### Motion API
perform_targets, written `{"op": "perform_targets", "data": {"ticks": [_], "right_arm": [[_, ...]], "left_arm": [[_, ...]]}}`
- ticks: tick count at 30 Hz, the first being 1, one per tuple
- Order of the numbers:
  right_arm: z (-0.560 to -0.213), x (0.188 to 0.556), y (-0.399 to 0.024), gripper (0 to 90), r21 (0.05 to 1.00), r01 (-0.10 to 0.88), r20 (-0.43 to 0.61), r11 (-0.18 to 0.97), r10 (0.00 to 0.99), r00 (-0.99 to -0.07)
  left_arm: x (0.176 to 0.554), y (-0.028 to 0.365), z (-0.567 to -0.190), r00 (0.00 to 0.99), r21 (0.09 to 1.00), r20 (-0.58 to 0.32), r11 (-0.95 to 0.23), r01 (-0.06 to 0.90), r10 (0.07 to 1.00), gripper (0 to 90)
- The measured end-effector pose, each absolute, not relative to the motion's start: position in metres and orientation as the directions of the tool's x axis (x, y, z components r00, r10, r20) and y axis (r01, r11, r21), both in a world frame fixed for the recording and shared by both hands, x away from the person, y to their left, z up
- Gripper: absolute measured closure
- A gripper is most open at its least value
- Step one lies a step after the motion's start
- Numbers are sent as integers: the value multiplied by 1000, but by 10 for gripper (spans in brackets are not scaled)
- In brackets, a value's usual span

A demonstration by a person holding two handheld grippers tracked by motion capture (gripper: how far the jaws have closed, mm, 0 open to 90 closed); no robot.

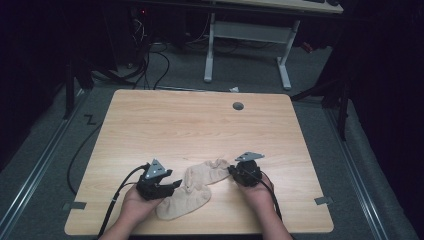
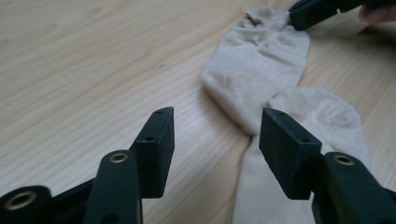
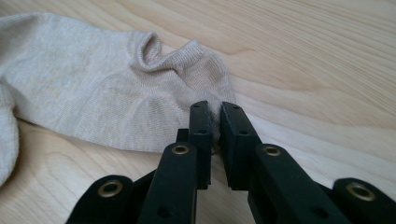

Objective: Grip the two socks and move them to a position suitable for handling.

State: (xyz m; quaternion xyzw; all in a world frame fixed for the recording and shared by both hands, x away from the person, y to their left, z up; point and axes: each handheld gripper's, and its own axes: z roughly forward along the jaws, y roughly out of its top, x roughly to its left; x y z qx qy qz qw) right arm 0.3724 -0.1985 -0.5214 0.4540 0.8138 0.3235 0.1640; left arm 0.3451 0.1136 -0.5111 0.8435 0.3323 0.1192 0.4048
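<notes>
Beige socks [image 1: 192, 187] lie at the bench's [image 1: 200, 125] 6 o'clock edge. Right gripper [image 3: 214, 122] fingers clamped on one sock's cuff edge; left gripper [image 2: 217, 133] fingers apart, astride the sock at its 9 o'clock end, not gripping

No legible text, label, brand, number or sign in any view. Checked: the wooden table top [image 1: 200, 125], the beige socks [image 1: 197, 187], the black jaws in both gripper views, and the grey plates on top of the grippers; all are unmarked at this resolution. A dark zigzag mark [image 1: 90, 120] lies on the floor just left of the table's far-left corner; it looks like a letter Z, but whether it is writing cannot be told.
</notes>
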Motion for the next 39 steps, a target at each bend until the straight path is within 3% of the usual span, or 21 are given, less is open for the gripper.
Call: {"op": "perform_targets", "data": {"ticks": [7, 9, 11, 13, 14, 17, 24, 33, 39], "right_arm": [[-520, 371, -195, 814, 665, 621, -27, 414, 845, -534], [-514, 365, -195, 768, 685, 597, -50, 416, 845, -532], [-511, 362, -194, 764, 695, 589, -50, 414, 844, -534], [-508, 360, -191, 757, 702, 576, -60, 418, 841, -538], [-509, 362, -189, 757, 700, 577, -52, 420, 836, -546], [-510, 362, -188, 758, 698, 578, -45, 423, 831, -554], [-516, 361, -186, 759, 670, 593, -34, 446, 817, -575], [-519, 364, -179, 758, 675, 577, -21, 459, 794, -607], [-522, 387, -161, 807, 673, 598, -5, 434, 812, -583]], "left_arm": [[326, 113, -501, 776, 743, -41, -500, 445, 630, 545], [313, 122, -496, 798, 715, -27, -546, 437, 603, 628], [310, 125, -497, 811, 707, -69, -545, 451, 581, 738], [306, 122, -501, 827, 691, -111, -556, 463, 551, 782], [303, 112, -508, 834, 656, -67, -606, 450, 547, 789], [303, 102, -516, 848, 631, -51, -641, 437, 528, 796], [322, 62, -521, 896, 680, -30, -648, 344, 444, 807], [325, 55, -521, 923, 688, -1, -670, 279, 384, 810], [316, 57, -523, 933, 701, -29, -658, 275, 359, 815]]}}
